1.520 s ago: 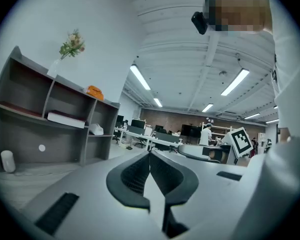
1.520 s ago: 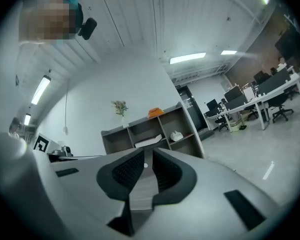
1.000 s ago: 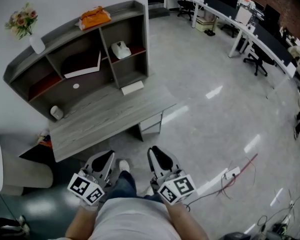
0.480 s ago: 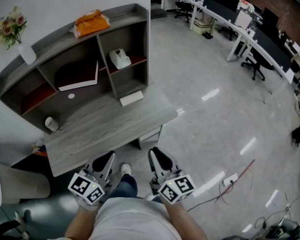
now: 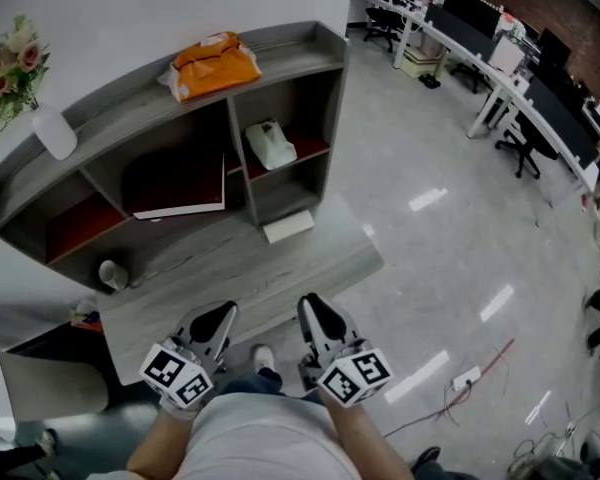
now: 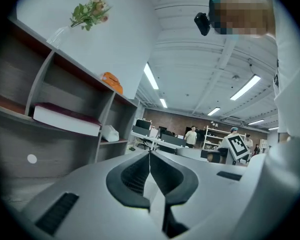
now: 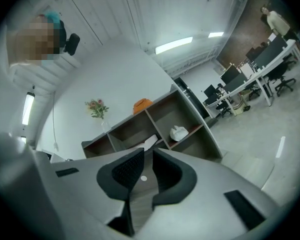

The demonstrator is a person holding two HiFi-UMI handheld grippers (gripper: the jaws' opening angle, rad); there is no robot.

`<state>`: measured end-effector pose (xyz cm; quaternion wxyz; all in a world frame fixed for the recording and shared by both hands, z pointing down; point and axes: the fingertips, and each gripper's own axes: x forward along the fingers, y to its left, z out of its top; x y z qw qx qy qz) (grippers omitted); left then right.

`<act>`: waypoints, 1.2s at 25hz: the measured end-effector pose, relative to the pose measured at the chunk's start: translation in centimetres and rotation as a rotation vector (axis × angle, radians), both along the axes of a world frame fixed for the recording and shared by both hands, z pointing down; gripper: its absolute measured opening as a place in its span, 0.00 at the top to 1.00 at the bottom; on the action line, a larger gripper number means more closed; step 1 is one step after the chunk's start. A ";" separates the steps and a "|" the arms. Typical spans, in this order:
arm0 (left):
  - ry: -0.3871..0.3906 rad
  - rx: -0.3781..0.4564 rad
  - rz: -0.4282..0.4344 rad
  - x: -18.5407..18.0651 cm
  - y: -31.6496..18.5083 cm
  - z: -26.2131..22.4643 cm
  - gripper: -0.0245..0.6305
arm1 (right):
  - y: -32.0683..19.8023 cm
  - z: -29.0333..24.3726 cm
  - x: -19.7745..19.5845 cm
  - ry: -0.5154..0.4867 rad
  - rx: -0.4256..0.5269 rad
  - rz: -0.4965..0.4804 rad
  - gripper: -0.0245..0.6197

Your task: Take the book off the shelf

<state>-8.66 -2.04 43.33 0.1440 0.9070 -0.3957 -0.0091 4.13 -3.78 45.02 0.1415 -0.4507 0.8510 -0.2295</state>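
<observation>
Status: nothing done yet, book untouched. Nearest, both grippers sit low in front of the person's body at the near edge of the desk (image 5: 250,268), pointing roughly level toward the shelf. left gripper (image 5: 218,318): clenched, pads meeting, nothing in them. right gripper (image 5: 313,313): jaws a narrow gap apart, empty, only desk surface seen through the gap. The desk top beyond them is mostly bare: a cup (image 5: 111,274) at its far left, a small white box (image 5: 288,226) at its far right by the foot of the shelf unit (image 5: 280,43). The book (image 5: 177,190) lies flat in the middle compartment of that unit, on the board raised above the desk, dark cover up, white page edge facing near. It's well apart from both grippers, the whole depth of the desk beyond them, far and a bit left of the left gripper; in the right gripper view it lines up almost straight past the jaw gap. Right compartment holds a white lump, can't tell what. On the top board are an orange bag (image 5: 215,65) and, at the far left, a vase of flowers (image 5: 52,128). My read is that everything is left: close the distance, open the jaws wide enough for the book's thickness, grip its near edge and draw it out of the compartment.
</observation>
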 end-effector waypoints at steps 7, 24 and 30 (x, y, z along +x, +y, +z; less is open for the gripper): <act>0.131 -0.047 -0.036 -5.5 -5.5 0.3 0.94 | -5.8 0.2 -5.7 -0.055 -0.031 -0.017 0.87; 0.723 -0.310 -0.258 -11.5 -15.2 2.8 0.65 | -12.3 -1.1 -11.5 -0.043 -0.060 -0.193 0.87; 0.874 -0.320 -0.346 -11.4 -18.4 2.6 0.49 | -13.9 -1.7 -10.5 -0.007 -0.068 -0.248 0.87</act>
